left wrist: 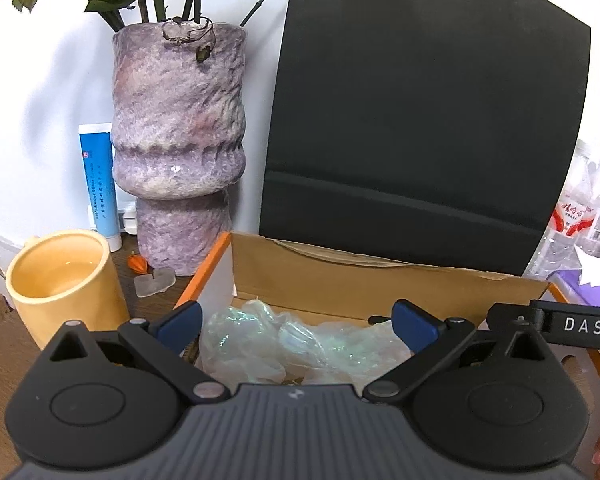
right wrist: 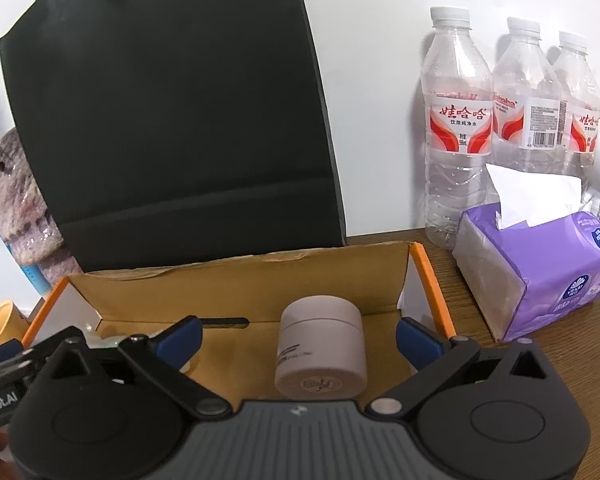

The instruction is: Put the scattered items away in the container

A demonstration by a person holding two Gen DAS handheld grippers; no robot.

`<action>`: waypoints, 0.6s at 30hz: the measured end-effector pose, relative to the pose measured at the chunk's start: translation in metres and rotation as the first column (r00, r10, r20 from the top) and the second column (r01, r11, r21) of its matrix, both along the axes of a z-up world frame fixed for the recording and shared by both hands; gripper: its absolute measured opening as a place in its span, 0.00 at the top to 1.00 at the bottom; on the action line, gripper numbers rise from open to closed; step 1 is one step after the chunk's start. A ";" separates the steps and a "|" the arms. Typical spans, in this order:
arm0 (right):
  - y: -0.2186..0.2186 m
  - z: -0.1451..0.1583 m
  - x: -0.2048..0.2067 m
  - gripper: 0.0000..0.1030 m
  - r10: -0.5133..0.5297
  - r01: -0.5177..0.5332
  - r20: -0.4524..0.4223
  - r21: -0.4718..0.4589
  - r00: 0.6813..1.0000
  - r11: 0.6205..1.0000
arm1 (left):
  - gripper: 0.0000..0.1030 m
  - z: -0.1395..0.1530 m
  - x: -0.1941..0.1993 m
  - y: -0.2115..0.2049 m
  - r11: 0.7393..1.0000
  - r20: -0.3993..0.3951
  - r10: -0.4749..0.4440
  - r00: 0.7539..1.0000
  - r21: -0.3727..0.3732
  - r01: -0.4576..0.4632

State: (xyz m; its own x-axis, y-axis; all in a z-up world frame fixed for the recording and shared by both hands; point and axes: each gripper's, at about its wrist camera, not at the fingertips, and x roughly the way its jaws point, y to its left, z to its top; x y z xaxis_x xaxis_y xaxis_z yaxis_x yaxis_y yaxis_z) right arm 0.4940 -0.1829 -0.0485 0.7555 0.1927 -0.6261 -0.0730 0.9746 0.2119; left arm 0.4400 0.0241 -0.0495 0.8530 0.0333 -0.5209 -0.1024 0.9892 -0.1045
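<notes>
An open cardboard box with orange edges (left wrist: 380, 276) stands on the wooden table; it also shows in the right wrist view (right wrist: 236, 280). In it lies a crumpled iridescent plastic bag (left wrist: 268, 344). My left gripper (left wrist: 298, 326) is open and empty, its blue pads spread just above the bag. A pale lidded jar (right wrist: 322, 348) lies on its side in the box's right half. My right gripper (right wrist: 298, 338) is open, its pads spread either side of the jar and apart from it.
A black panel (left wrist: 424, 120) leans behind the box. A purple vase (left wrist: 180, 140), a yellow mug (left wrist: 66, 280), a blue tube (left wrist: 98, 176) and small bits (left wrist: 154, 280) are to the left. Three water bottles (right wrist: 512, 120) and a purple tissue pack (right wrist: 540, 268) are to the right.
</notes>
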 end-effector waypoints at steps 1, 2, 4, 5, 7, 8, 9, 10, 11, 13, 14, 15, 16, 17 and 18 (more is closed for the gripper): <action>0.000 0.000 0.000 0.00 -0.001 0.001 0.000 0.000 1.000 1.000 | 0.00 0.000 0.000 0.000 1.000 0.001 -0.003 1.000 0.000 0.003; 0.000 0.000 0.000 0.00 0.001 -0.001 0.001 0.001 1.000 1.000 | 0.00 0.000 0.000 -0.001 1.000 0.003 -0.005 1.000 0.002 0.005; 0.000 0.000 0.000 0.00 0.004 -0.004 0.002 0.002 1.000 1.000 | 0.00 0.000 -0.001 -0.002 1.000 0.008 -0.012 1.000 0.009 0.012; 0.000 0.000 0.000 0.00 0.005 -0.005 0.003 0.003 1.000 1.000 | 0.00 0.000 -0.001 -0.003 1.000 0.011 -0.015 1.000 0.013 0.015; 0.000 0.001 0.000 0.00 0.005 -0.005 0.005 0.000 1.000 1.000 | 0.00 0.000 -0.001 -0.003 1.000 0.015 -0.021 1.000 0.020 0.021; 0.000 0.001 0.000 0.00 0.003 -0.003 0.005 0.000 1.000 1.000 | 0.00 0.000 -0.002 -0.004 1.000 0.016 -0.022 1.000 0.021 0.022; 0.000 0.001 0.000 0.00 0.003 -0.003 0.005 0.000 1.000 1.000 | 0.00 0.000 -0.002 -0.003 1.000 0.017 -0.023 1.000 0.021 0.023; 0.000 0.000 0.000 0.00 0.002 -0.002 0.005 0.000 1.000 1.000 | 0.00 0.000 -0.002 -0.003 1.000 0.017 -0.023 1.000 0.019 0.023; 0.000 0.000 0.000 0.00 0.002 -0.002 0.005 0.000 1.000 1.000 | 0.00 0.000 -0.002 -0.003 1.000 0.017 -0.024 1.000 0.016 0.023; 0.000 0.000 0.000 0.00 0.002 -0.002 0.005 0.000 1.000 1.000 | 0.00 0.000 -0.001 -0.002 1.000 0.017 -0.024 1.000 0.012 0.024; 0.000 0.000 0.000 0.00 0.002 -0.002 0.005 0.000 1.000 1.000 | 0.00 0.000 -0.002 -0.002 1.000 0.017 -0.024 1.000 0.013 0.024; 0.000 0.000 0.000 0.00 0.000 0.000 0.005 0.000 1.000 1.000 | 0.00 0.000 -0.002 -0.003 1.000 0.018 -0.025 1.000 0.015 0.024; 0.000 0.000 0.000 0.00 -0.002 0.002 0.005 0.001 1.000 1.000 | 0.00 0.000 -0.002 -0.003 1.000 0.018 -0.025 1.000 0.015 0.025; 0.000 0.000 0.000 0.00 -0.003 0.003 0.005 0.001 1.000 1.000 | 0.00 0.000 -0.002 -0.003 1.000 0.018 -0.026 1.000 0.015 0.025; 0.000 0.000 0.000 0.00 -0.002 0.002 0.004 0.001 1.000 1.000 | 0.00 0.000 -0.002 -0.003 1.000 0.018 -0.026 0.999 0.015 0.026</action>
